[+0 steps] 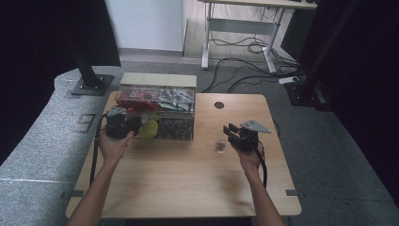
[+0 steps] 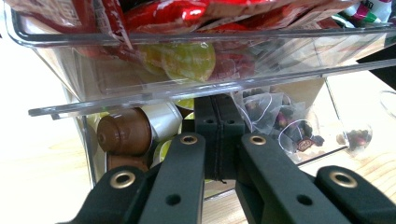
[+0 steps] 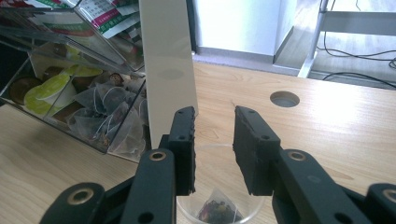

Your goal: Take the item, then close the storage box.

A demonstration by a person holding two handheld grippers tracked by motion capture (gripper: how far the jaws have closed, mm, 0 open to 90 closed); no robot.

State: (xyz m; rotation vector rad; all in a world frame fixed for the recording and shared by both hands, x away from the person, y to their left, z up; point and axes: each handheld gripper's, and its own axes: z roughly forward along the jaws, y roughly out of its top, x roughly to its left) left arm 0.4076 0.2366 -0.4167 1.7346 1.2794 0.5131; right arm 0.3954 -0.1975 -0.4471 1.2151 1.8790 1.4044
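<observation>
My right gripper (image 3: 214,140) hangs straight above the small clear plastic cup (image 3: 219,212) on the wooden table (image 3: 327,135), jaws parted with nothing between them, and the pyramid tea bag of dark dried buds (image 3: 215,208) lies right below in the cup's bottom. My left gripper (image 2: 219,140) is pressed together at the lower tier of the clear acrylic organiser (image 2: 196,88), well off to the cup's left.
</observation>
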